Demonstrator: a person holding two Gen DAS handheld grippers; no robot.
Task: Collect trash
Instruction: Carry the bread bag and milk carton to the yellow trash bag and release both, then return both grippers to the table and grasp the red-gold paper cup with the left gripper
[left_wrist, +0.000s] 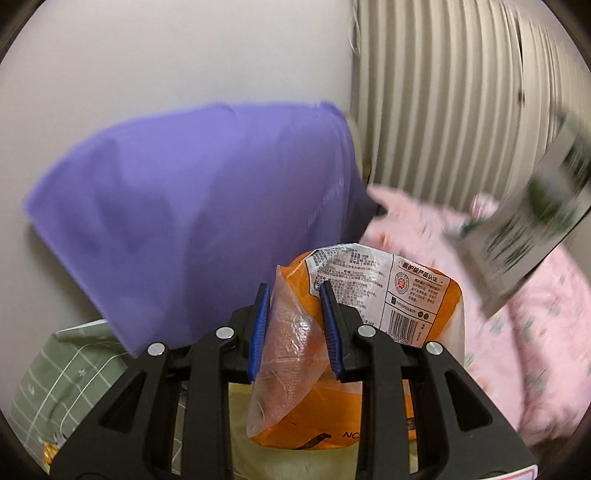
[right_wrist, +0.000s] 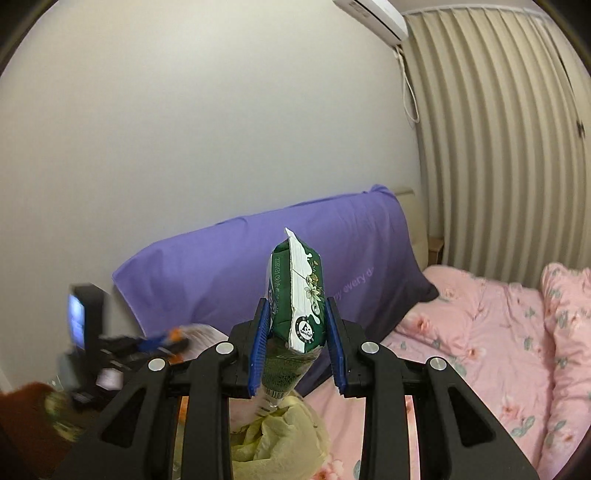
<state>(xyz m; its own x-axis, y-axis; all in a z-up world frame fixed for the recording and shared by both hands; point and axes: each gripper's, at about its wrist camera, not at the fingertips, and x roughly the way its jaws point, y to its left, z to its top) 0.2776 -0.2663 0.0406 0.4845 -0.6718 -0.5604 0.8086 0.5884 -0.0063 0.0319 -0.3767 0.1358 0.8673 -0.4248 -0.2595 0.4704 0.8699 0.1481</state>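
My left gripper (left_wrist: 295, 291) is shut on an orange and clear plastic wrapper (left_wrist: 332, 350) with a white printed label, held up in front of a purple pillow (left_wrist: 192, 214). My right gripper (right_wrist: 295, 306) is shut on a flattened green and white drink carton (right_wrist: 299, 295), held upright above the bed. The carton also shows blurred at the right of the left wrist view (left_wrist: 532, 229). The left gripper with the wrapper shows blurred at the left of the right wrist view (right_wrist: 155, 343).
A pink floral quilt (right_wrist: 480, 332) covers the bed on the right. A crumpled yellow cloth (right_wrist: 280, 439) lies below the right gripper. A green checked cloth (left_wrist: 62, 384) lies at lower left. Beige curtains (right_wrist: 498, 147) hang at the right, an air conditioner (right_wrist: 373, 14) above.
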